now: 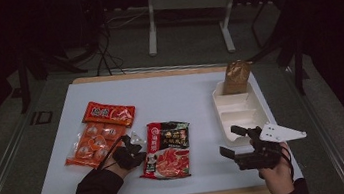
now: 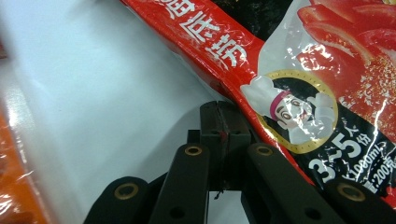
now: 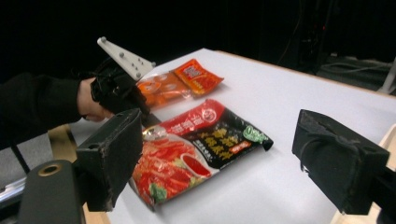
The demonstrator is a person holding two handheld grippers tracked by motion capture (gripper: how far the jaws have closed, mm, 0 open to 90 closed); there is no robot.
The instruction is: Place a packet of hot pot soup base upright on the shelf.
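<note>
Glossy plastic soup-base packet (image 2: 299,70) lies on a smooth matt white table (image 2: 116,93)

room: dark | floor (image 1: 187,39): grey | white-legged table frame (image 1: 188,4) at back | black cables (image 1: 103,50) on floor

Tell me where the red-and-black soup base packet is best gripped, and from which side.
Probably by its thin sealed long edge nearest the left gripper. The soup base packet lies flat on the table, so only an edge offers a pinch; come in low from that side, where the shut fingers already meet it.
</note>
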